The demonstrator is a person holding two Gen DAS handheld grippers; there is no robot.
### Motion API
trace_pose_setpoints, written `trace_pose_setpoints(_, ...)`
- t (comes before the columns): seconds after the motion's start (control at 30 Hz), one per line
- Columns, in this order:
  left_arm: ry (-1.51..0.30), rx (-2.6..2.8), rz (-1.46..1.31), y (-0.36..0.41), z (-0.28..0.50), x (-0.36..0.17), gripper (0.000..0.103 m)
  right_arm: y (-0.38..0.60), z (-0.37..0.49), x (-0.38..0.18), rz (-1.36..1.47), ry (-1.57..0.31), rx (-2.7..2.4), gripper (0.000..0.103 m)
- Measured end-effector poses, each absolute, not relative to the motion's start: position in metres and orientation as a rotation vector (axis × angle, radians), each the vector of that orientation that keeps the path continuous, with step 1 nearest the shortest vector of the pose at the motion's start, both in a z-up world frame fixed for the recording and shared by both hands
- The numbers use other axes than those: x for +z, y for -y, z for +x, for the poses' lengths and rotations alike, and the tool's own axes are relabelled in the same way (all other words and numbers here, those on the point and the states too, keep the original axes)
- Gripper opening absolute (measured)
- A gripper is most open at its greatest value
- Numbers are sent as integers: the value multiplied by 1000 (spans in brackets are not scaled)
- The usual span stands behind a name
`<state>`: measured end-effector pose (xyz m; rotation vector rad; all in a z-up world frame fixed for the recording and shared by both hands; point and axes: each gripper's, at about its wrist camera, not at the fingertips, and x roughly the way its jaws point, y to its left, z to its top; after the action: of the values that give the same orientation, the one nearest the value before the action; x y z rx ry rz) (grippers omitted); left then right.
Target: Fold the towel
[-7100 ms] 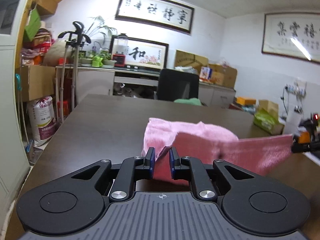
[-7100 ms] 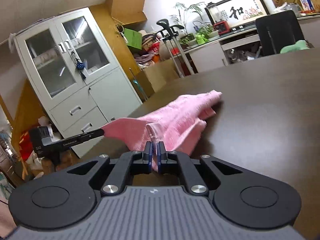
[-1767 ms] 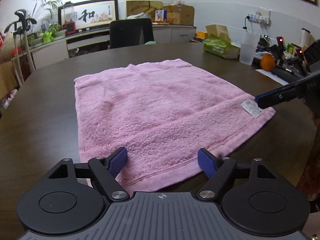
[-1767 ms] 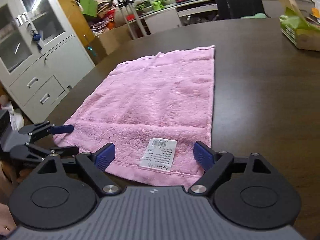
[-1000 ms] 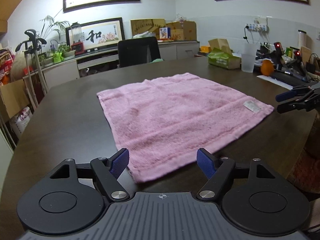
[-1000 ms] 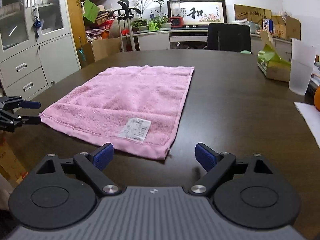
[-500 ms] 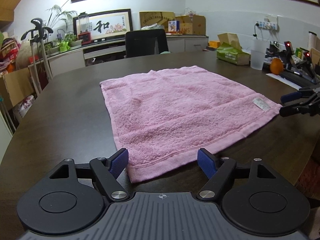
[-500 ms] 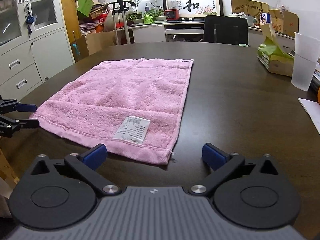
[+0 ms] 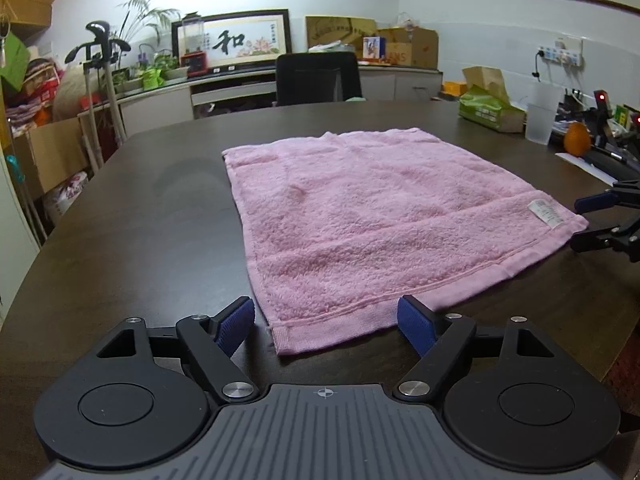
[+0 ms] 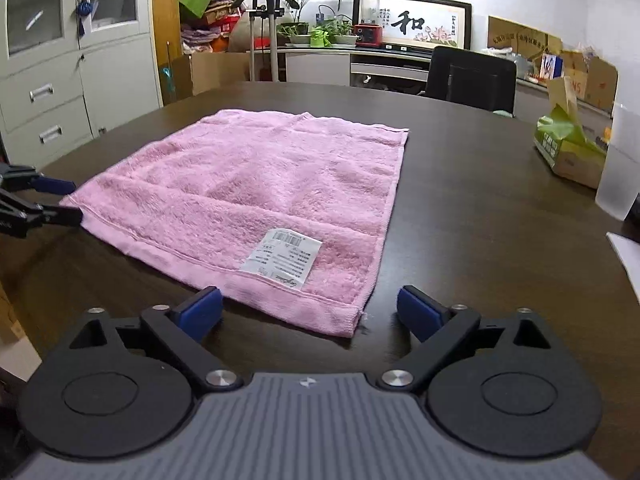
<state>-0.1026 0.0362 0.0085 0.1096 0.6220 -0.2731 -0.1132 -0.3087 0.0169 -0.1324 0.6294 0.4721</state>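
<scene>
Flat on the table (image 9: 160, 216), towel (image 9: 360, 216) corner between opening left gripper (image 9: 326, 322), seemingly untouched.

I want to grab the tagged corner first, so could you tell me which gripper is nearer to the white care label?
Right. The right gripper sits just short of the white care label, jaws closing on nothing; the left gripper faces the opposite near corner.

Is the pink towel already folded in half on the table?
No, the pink towel lies spread flat in a single layer on the table, its white label showing.
</scene>
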Motion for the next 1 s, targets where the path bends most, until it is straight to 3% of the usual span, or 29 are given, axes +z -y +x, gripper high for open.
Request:
trace_pose_setpoints(0.13,-628,-270,105,-34,-99,8,87,308,-112,17,-141,-624,476,86)
trace_pose_setpoints(0.3,-631,-266,99,-34,-99,7,88,307,-114,19,-142,-616,479,68)
trace_pose_setpoints(0.43,-631,-263,99,-33,-99,6,88,308,-117,19,-133,-610,472,65)
trace_pose_setpoints(0.47,-631,-262,99,-32,-99,6,88,308,-118,19,-131,-608,471,61)
trace_pose_setpoints(0.6,-634,-257,98,-31,-97,6,88,310,-122,19,-115,-596,469,25)
trace_pose_setpoints(0.67,-636,-254,96,-30,-96,7,88,311,-124,19,-111,-594,463,18)
trace_pose_setpoints(0.77,-632,-259,90,-30,-96,8,70,317,-125,19,-80,-592,458,14)
trace_pose_setpoints(0.9,-624,-280,88,-27,-94,11,35,321,-125,18,-39,-582,457,10)
trace_pose_setpoints(1.0,-618,-284,101,-23,-95,11,25,319,-128,18,-38,-573,462,10)
